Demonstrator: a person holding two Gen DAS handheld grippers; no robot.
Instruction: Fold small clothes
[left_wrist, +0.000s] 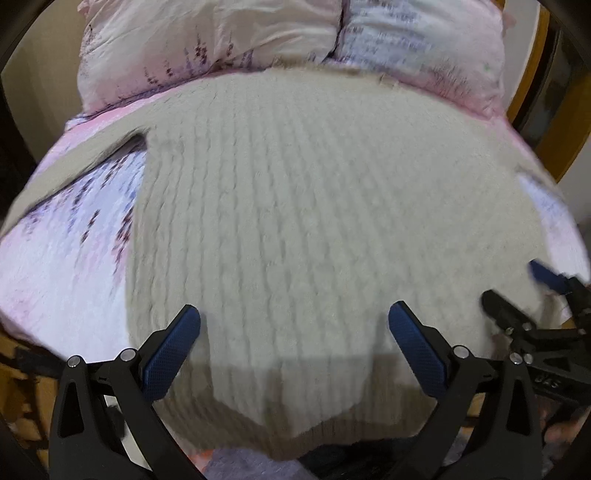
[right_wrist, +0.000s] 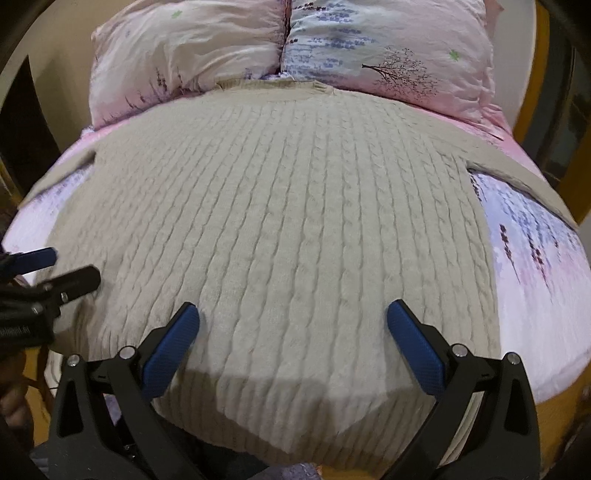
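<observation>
A beige cable-knit sweater (left_wrist: 295, 221) lies flat on the bed, collar toward the pillows, hem hanging over the near edge; it also shows in the right wrist view (right_wrist: 288, 229). Its sleeves (left_wrist: 74, 162) (right_wrist: 524, 173) spread out to each side. My left gripper (left_wrist: 294, 325) is open and empty above the hem's left part. My right gripper (right_wrist: 293, 321) is open and empty above the hem's right part. The right gripper shows at the right edge of the left wrist view (left_wrist: 524, 291). The left gripper shows at the left edge of the right wrist view (right_wrist: 66, 266).
The bed (left_wrist: 55, 258) has a pink and lilac floral sheet (right_wrist: 546, 280). Two matching pillows (right_wrist: 184, 51) (right_wrist: 388, 48) lie at the head. A yellow wooden frame (right_wrist: 532, 107) runs along the right side.
</observation>
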